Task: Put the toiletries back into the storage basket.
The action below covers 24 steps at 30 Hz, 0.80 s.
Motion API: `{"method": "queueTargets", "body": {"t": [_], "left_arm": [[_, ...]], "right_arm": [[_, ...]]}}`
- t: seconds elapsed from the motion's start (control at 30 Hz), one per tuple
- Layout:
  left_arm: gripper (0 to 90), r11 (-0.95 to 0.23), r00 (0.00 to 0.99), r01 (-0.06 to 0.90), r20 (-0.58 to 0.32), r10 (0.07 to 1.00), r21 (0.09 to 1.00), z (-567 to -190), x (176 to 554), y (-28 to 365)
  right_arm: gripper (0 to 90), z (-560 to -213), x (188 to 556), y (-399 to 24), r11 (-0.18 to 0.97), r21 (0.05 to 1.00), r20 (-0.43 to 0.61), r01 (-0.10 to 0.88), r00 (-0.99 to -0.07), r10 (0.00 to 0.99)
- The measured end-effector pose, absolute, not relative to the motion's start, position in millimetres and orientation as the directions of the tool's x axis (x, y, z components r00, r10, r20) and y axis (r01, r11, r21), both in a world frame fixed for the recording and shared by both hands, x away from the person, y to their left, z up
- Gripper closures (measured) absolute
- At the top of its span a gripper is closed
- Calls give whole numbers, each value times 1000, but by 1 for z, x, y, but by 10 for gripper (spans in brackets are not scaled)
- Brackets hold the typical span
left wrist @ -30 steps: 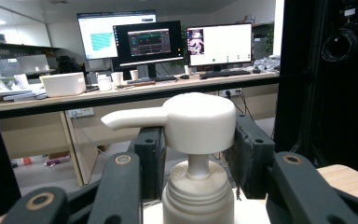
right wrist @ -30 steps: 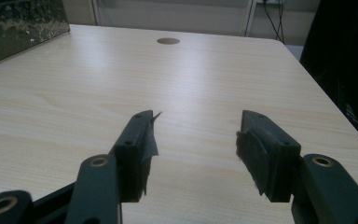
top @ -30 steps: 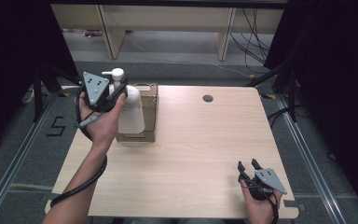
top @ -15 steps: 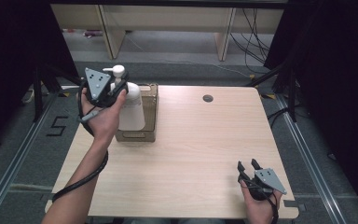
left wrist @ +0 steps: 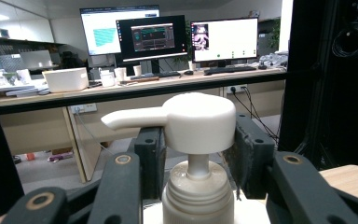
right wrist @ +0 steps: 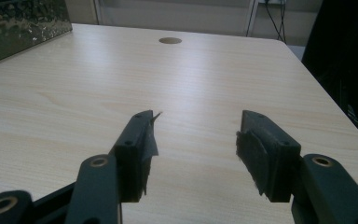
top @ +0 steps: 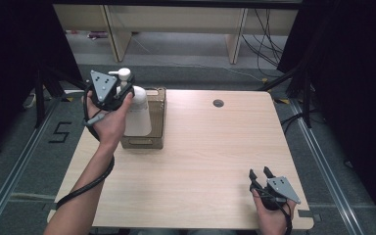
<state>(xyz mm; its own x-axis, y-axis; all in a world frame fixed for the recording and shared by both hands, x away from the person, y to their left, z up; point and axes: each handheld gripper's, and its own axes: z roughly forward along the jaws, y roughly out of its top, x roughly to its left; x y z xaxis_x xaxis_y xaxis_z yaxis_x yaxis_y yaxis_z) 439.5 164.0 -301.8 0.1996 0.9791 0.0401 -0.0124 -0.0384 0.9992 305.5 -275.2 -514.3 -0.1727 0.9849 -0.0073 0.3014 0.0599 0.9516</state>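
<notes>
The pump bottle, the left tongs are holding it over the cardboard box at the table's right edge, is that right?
Not quite. The left tongs do hold the pump bottle over the cardboard box, but the high view shows the box at the table's left edge, not its right.

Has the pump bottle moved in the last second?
Yes. The bottle in the left hand-held gripper has risen slightly, toward the far end of the box.

White pump bottle [top: 136, 110] above a brown cardboard box [top: 152, 120].
Pale wood-grain table [top: 210, 161]; black left gripper [top: 119, 96] and right gripper [top: 260, 173], each bearing a grey plate; black cables.
</notes>
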Motion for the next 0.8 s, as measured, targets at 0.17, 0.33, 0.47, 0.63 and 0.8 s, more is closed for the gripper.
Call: {"method": "queueTargets", "body": {"t": [0.17,0.33,0.47,0.63,0.8], "left_arm": [[594,-39,197,-6,40,980,999,-304,442,165],[593,-39,196,-4,39,980,999,-305,444,166],[594,-38,195,-2,37,980,999,-307,446,167],[593,-39,194,0,38,980,999,-308,448,167],[593,-38,191,3,37,981,999,-310,450,168]], "right_arm": [[463,-514,306,-275,62,952,-10,301,-172,985],[463,-514,306,-275,63,952,-11,301,-173,985],[462,-514,306,-275,67,953,-15,296,-174,985],[462,-514,305,-275,71,951,-20,302,-168,986],[462,-514,305,-275,66,950,-14,305,-170,985]]}}
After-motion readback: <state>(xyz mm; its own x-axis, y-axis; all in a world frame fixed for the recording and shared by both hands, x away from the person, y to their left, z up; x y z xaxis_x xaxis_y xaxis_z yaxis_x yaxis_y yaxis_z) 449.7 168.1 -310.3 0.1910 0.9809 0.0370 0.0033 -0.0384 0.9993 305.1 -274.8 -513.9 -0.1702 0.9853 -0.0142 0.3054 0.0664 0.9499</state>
